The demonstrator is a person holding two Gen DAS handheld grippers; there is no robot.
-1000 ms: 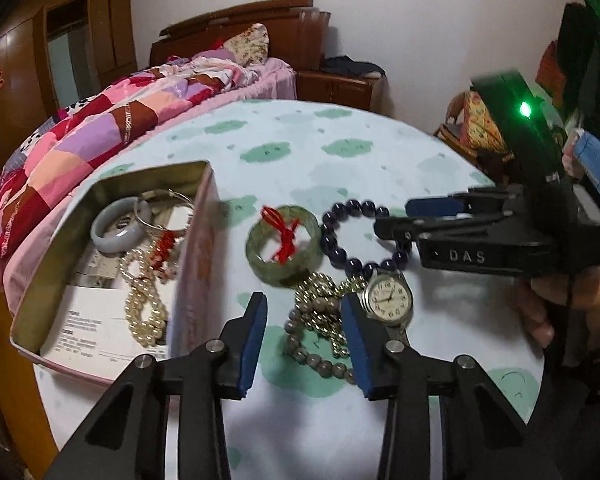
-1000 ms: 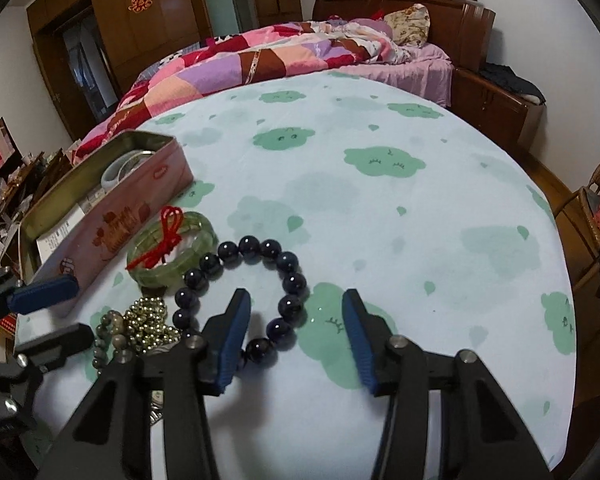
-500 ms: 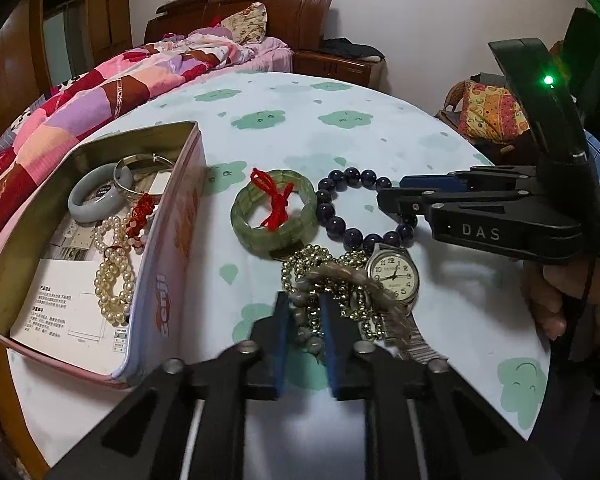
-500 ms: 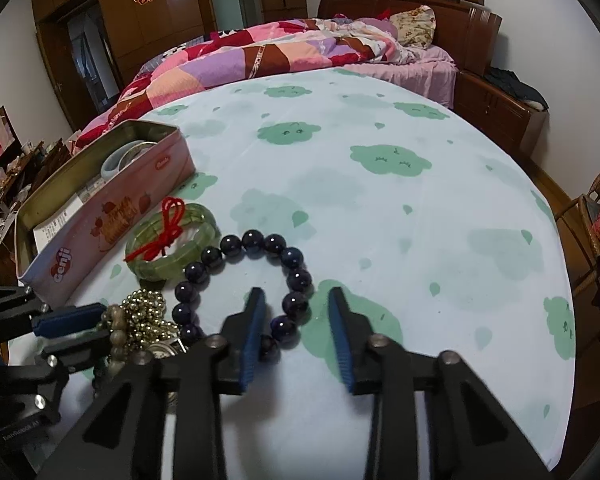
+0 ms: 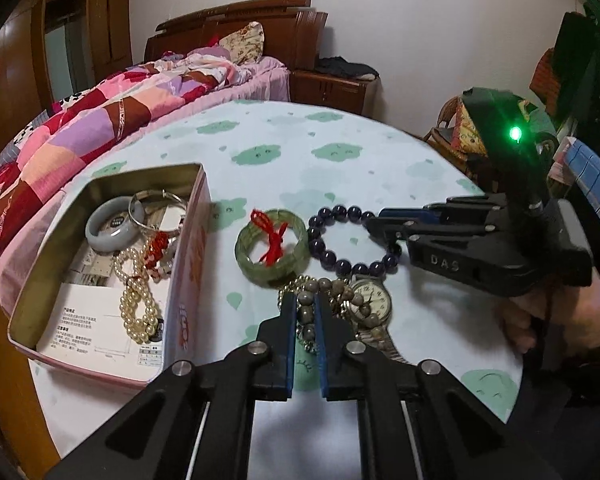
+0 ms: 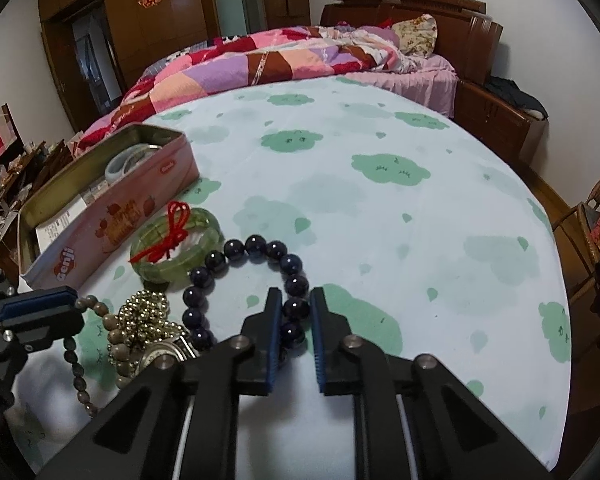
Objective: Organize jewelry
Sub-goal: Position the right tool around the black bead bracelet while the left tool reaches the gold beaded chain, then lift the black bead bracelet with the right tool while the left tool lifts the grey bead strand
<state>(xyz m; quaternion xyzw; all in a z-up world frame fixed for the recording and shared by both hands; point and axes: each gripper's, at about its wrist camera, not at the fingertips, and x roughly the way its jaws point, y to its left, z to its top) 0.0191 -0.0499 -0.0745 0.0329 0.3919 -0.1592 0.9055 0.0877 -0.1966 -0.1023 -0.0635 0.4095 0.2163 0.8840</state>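
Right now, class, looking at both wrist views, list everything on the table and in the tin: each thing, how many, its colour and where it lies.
Pink rectangular metal tin: one, open, table's left.
Grey bangle: one, in tin.
Thin silver bangle: one, in tin.
Cream pearl strand: one, in tin.
White printed leaflet: one, tin floor.
Green jade bangle with red cord: one, beside tin.
Dark blue bead bracelet: one, right of jade bangle.
Gold bead chain: one heap, near edge.
Brown-grey bead strand: one, over the heap.
Wristwatch: one, pale dial.
Left tool: shut on brown-grey strand.
Right tool: shut on blue bracelet.
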